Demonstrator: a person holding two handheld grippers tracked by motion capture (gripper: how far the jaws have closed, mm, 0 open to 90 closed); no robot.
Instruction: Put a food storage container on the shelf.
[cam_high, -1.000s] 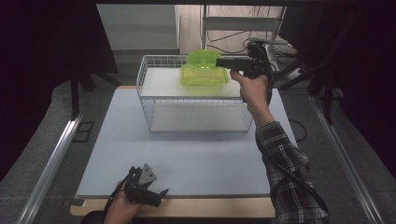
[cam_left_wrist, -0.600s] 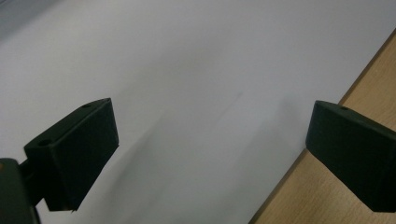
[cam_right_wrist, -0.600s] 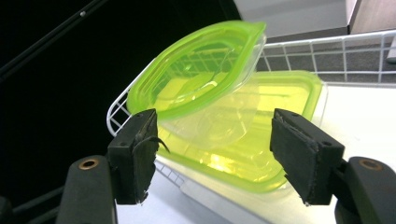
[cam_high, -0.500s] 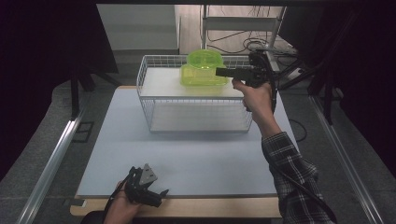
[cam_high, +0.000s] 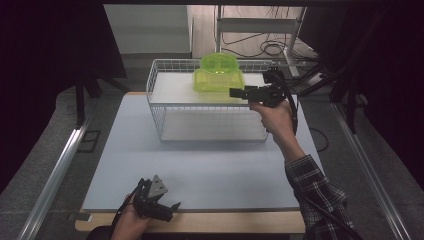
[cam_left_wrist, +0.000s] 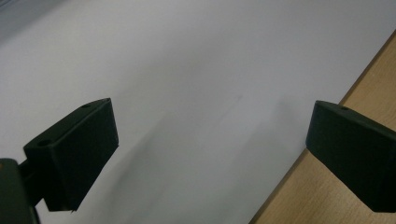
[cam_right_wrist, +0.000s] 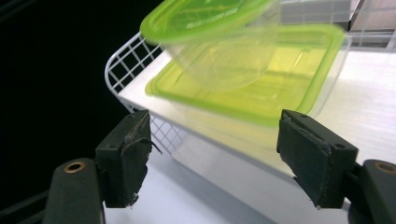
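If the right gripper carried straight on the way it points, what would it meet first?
Most likely the lower green-lidded container, which lies just ahead between the open right gripper fingers, on the white wire rack. Depth is uncertain.

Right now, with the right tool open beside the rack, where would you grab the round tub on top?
Probably at the rim of the round tub, coming from the right tool's side. The tub sits tilted on the square box, so its near edge overhangs and is free. The lid lip gives the open jaws something to close over. The walls below look clear and slick, so avoid them.
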